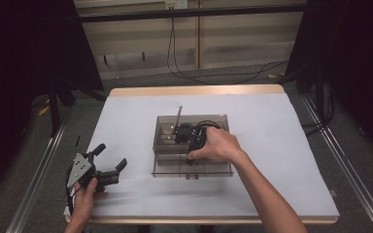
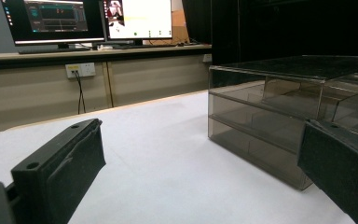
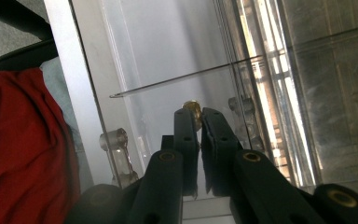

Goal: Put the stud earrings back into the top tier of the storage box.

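Tongs of my left hand (image 1: 110,156) rest at the near left corner of the bench (image 1: 272,126), jaws spread wide and holding nothing, well apart from the smoked clear drawer box (image 1: 192,170). Farther in, my right tongs (image 3: 198,122) reach down over the box at the bench's middle, jaws nearly closed, pinching a small brass knob (image 3: 192,108) on a clear drawer front.
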A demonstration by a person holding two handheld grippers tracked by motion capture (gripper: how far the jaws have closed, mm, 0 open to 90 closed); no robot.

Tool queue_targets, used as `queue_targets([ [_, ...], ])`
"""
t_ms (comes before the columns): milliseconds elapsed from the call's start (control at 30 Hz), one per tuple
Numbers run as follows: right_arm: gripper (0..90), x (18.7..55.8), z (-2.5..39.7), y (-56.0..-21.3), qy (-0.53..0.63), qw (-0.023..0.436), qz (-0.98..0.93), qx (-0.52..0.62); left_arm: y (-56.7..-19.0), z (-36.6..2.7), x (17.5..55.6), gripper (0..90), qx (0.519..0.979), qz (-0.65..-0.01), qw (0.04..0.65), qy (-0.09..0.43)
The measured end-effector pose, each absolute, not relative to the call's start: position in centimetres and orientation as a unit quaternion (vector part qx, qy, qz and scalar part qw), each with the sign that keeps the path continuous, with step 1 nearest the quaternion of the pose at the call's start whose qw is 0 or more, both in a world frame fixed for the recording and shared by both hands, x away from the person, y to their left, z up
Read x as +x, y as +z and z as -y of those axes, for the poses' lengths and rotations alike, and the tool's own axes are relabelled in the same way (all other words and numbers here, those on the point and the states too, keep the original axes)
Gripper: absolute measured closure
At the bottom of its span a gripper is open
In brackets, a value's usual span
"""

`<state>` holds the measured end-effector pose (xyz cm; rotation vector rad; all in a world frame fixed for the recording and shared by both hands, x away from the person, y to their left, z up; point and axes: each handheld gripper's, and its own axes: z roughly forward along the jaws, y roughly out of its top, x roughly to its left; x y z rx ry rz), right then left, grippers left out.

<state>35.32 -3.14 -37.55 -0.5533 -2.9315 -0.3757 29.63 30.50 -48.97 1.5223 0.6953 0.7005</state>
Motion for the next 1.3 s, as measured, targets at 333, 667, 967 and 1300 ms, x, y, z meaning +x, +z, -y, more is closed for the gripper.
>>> queue_targets([
  [333,80.9,35.1,3.7,-36.9,-0.143,0.061,0.97,-0.185,-49.0,-30.5,29.6,0.7,0.66,-0.301,0.616,0.305],
  [667,76.3,34.0,6.5,-36.2,-0.21,0.037,0.953,-0.216,-49.0,-30.5,29.6,0.7,0.66,-0.303,0.617,0.305],
  [967,67.8,33.0,10.4,-35.4,-0.314,0.003,0.919,-0.239,-49.0,-30.5,29.6,0.7,0.662,-0.301,0.615,0.306],
  [1300,55.0,32.3,13.8,-35.6,-0.37,-0.037,0.887,-0.273,-49.0,-30.5,29.6,0.7,0.66,-0.302,0.617,0.305],
])
